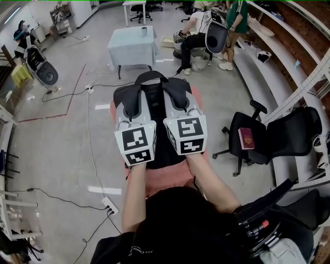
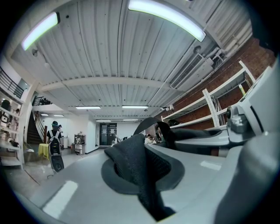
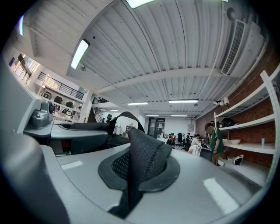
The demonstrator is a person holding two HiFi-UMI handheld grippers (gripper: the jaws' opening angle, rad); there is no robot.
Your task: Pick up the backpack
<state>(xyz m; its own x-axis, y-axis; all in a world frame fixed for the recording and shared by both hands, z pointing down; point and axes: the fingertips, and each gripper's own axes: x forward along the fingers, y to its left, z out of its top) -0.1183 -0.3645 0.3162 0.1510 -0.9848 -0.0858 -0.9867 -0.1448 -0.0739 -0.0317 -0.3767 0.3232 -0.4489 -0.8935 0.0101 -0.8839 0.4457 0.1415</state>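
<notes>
A: Your left gripper (image 1: 133, 114) has its jaws pinched nearly together on the left strap (image 2: 141, 162), a black mesh band that stands up out of the narrow gap between them.

B: Your right gripper (image 1: 181, 109) does the same. Its jaws are almost closed on the right strap (image 3: 144, 159), also black mesh, which fills the slit between them.

A: Both of your grippers point level and sit side by side, with their marker cubes facing up at you.

B: The backpack (image 1: 154, 105) is right in front of you, grey at the sides and black down the middle. Its two straps run toward you into your grippers, and its top handle (image 1: 150, 76) loops at the far end.

A: Beneath it you have a pinkish surface (image 1: 167, 183). I cannot tell whether the backpack rests on it or hangs clear.

B: On the floor to your left a white power strip (image 1: 109, 205) lies with its cable trailing away.

A: To your right stands a black office chair (image 1: 258, 136) with a red booklet (image 1: 246, 138) on its seat.

B: Further out, straight ahead of you, is a table (image 1: 131, 49) under a pale blue cloth, with a cup (image 1: 144, 31) on top.

A: Beyond that, to your right, one person (image 1: 196, 36) sits and another in green (image 1: 237, 15) stands beside the long shelving (image 1: 289, 56) along the brick wall.
</notes>
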